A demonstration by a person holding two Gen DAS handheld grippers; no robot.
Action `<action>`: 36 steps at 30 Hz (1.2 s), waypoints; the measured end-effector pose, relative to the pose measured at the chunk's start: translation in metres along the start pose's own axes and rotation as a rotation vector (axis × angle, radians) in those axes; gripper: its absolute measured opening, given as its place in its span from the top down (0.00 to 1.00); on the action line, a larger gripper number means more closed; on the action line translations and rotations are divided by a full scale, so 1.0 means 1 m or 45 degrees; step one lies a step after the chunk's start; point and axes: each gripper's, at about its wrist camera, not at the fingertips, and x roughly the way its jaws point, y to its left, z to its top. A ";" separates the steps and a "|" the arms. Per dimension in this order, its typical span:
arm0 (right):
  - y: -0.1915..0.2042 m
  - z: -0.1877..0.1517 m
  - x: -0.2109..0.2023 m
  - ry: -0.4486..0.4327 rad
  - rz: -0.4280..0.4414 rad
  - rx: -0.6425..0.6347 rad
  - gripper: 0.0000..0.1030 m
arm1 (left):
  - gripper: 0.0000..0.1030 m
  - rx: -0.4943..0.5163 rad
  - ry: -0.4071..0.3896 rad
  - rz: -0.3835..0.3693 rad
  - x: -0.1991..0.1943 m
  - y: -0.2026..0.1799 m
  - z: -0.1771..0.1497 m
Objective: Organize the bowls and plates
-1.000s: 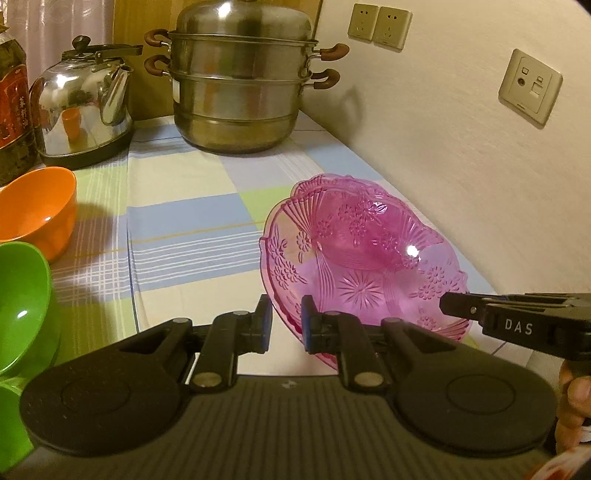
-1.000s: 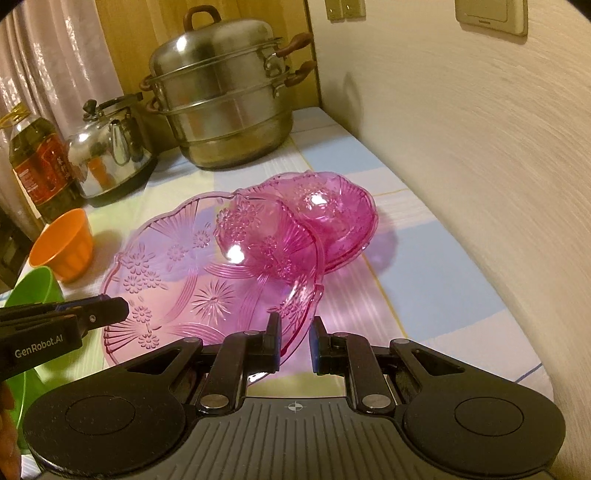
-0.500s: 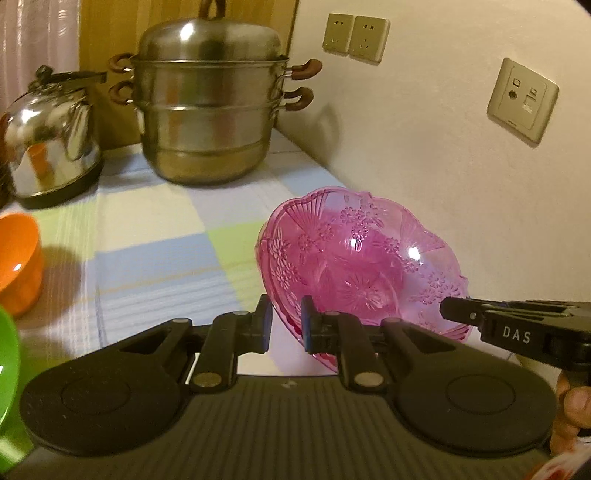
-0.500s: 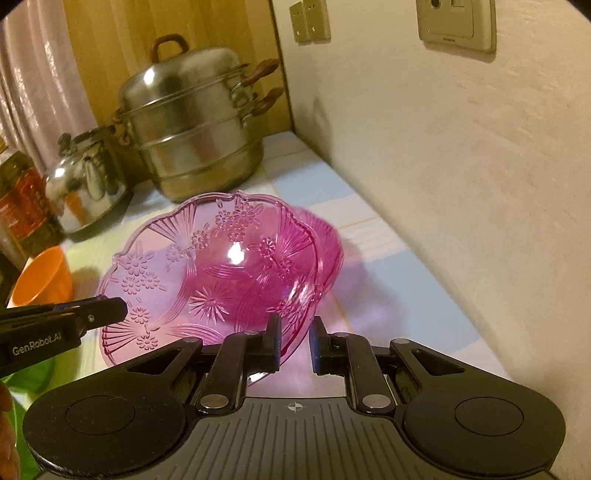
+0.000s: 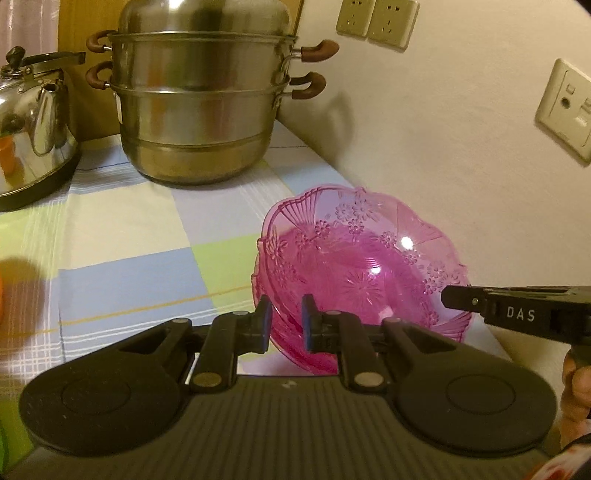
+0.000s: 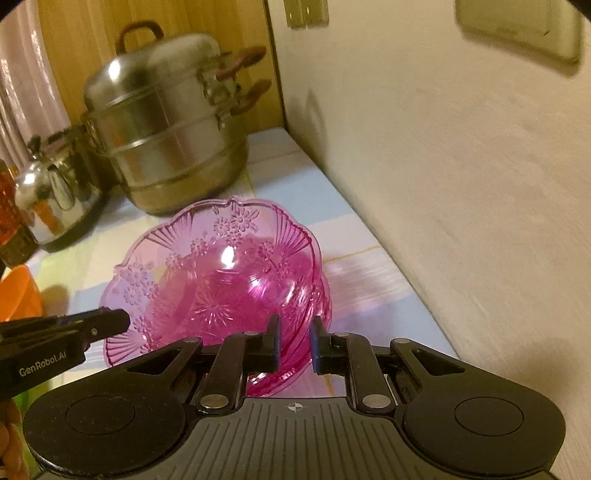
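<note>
Left-wrist view, left to right: kettle (image 5: 31,122) upper left, steamer pot (image 5: 201,107) top centre. Left gripper (image 5: 286,325) pinches the near rim of the pink plate (image 5: 365,273), centre-right, over the checked cloth (image 5: 122,229). Right gripper (image 6: 294,341) clamps the same plate's rim, lower centre of its own view.

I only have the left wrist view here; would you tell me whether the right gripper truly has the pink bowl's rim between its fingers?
Observer: Yes, the right gripper is shut on the near rim of the pink bowl.
Operator: Thank you. My view crops the steamer pot's top; is there a handle?
Observer: Yes, the steamer pot has a dark loop handle on its lid.
Operator: And left of the kettle?
Observer: A blurred orange-brown bottle stands beside the kettle.
</note>
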 end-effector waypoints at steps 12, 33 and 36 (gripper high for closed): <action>0.001 0.005 0.027 0.053 -0.029 -0.040 0.85 | 0.85 0.012 0.044 0.016 0.022 0.005 -0.001; 0.005 0.008 0.037 0.068 -0.094 -0.086 0.70 | 0.75 0.008 0.071 0.033 0.032 0.005 -0.003; -0.002 0.011 0.033 0.038 -0.063 -0.027 0.59 | 0.74 0.004 0.052 0.042 0.029 0.006 -0.003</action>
